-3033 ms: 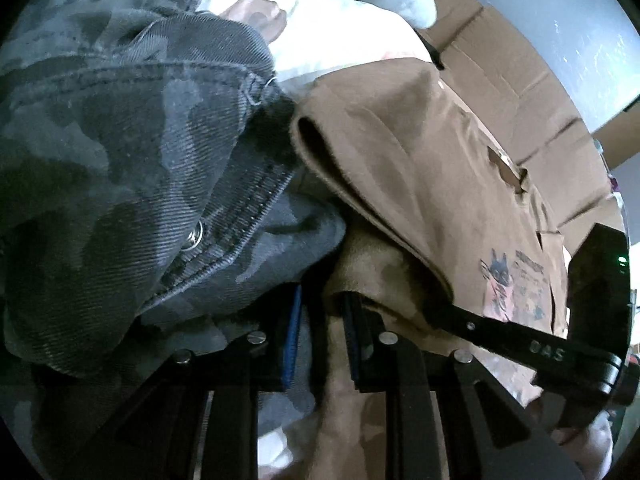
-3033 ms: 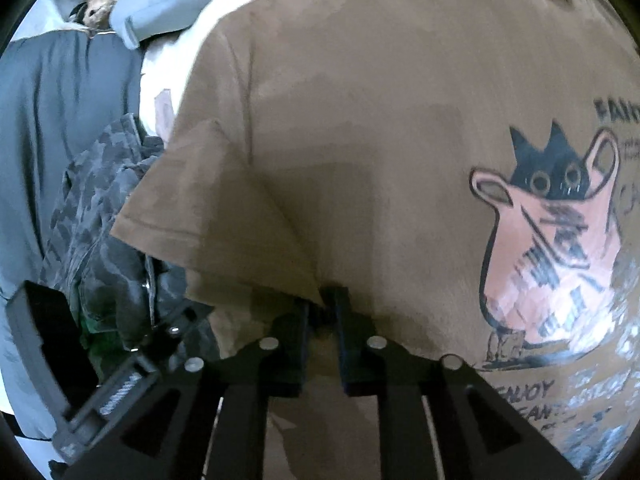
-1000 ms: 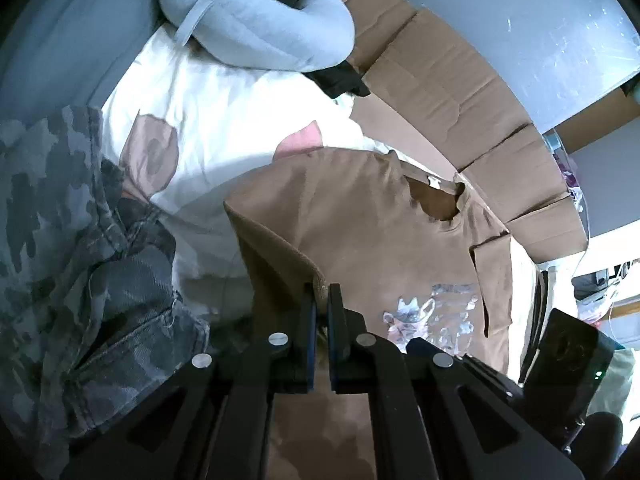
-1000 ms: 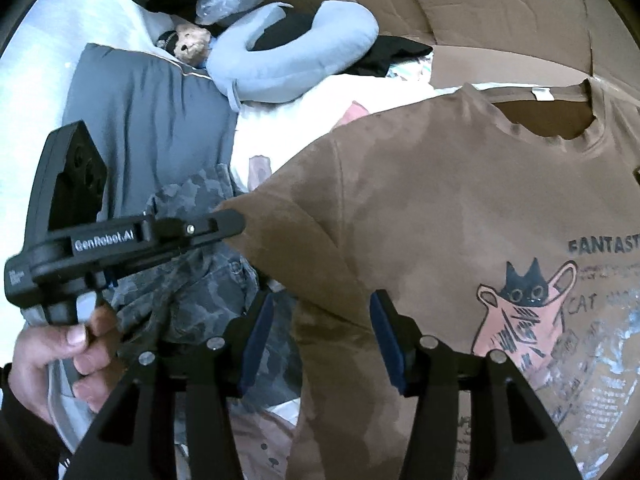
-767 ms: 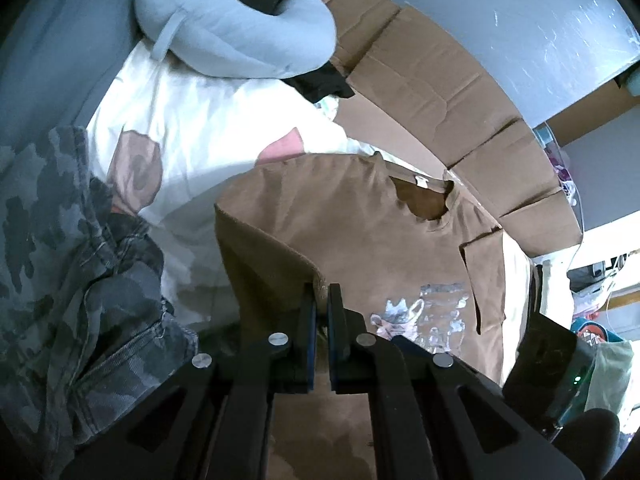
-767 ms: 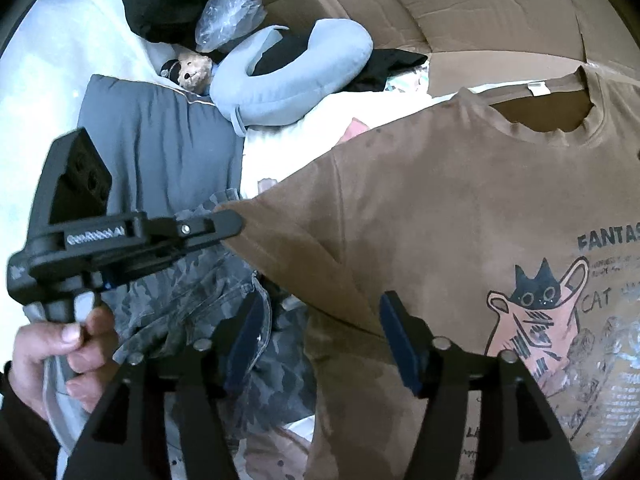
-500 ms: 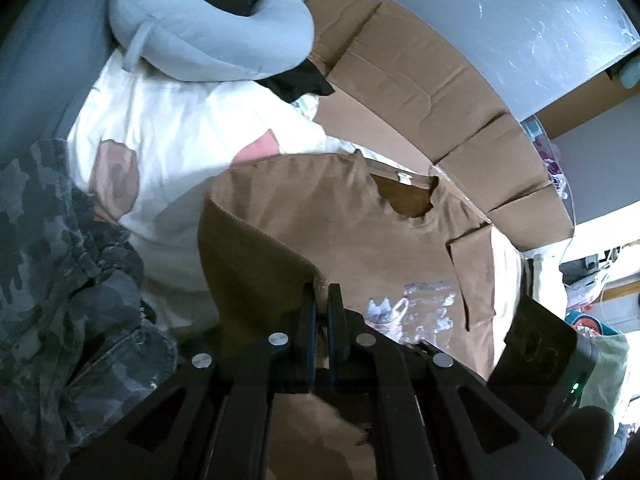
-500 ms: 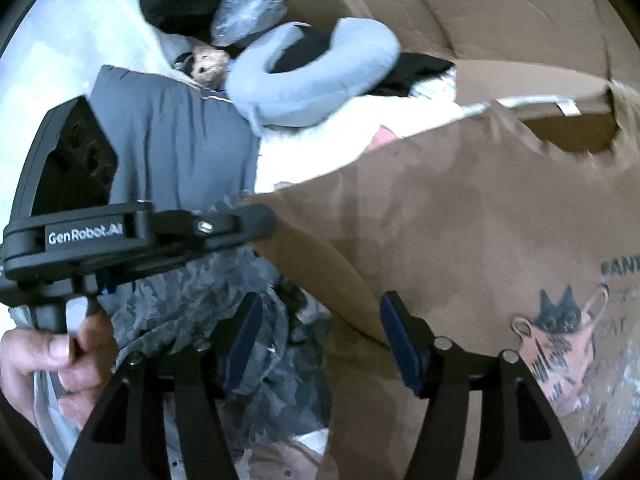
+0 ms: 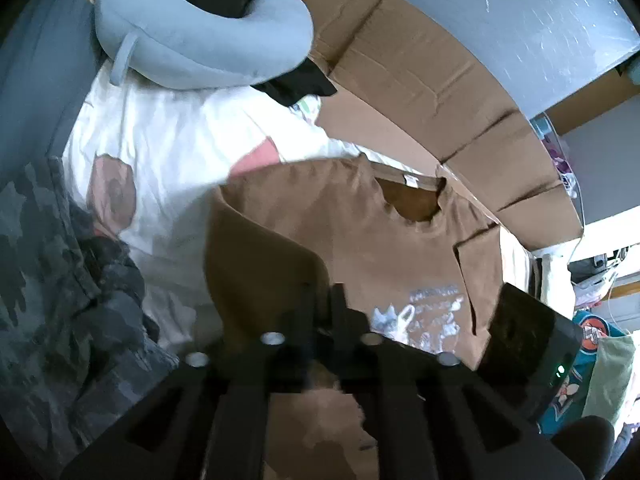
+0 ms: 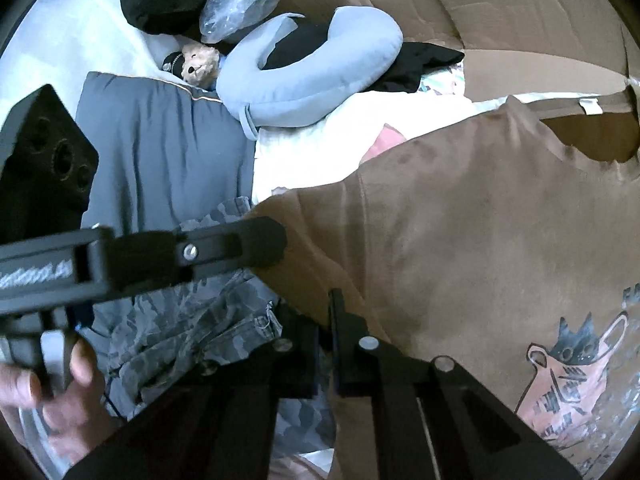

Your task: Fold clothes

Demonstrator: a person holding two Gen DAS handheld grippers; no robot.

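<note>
A brown T-shirt (image 9: 360, 232) with a cat print lies spread on white bedding, collar toward the cardboard. My left gripper (image 9: 325, 308) is shut on the shirt's left sleeve fold and holds it raised off the bed. In the right wrist view the same T-shirt (image 10: 500, 240) fills the right half, and the left gripper (image 10: 276, 240) pinches the sleeve tip. My right gripper (image 10: 325, 320) sits just below that sleeve with its fingers drawn together on the shirt's side edge. A hand (image 10: 60, 392) holds the left tool's handle.
Camouflage trousers (image 9: 48, 280) lie bunched left of the shirt, partly under its edge. A blue neck pillow (image 9: 192, 52) and black cloth sit at the back. Flattened cardboard (image 9: 420, 80) lines the far side. A grey cushion (image 10: 160, 152) and a small teddy bear (image 10: 198, 64) are at the left.
My right gripper stood open beside the shirt's edge half a second ago and has now shut on it. The left gripper keeps its hold on the sleeve and has lifted slightly.
</note>
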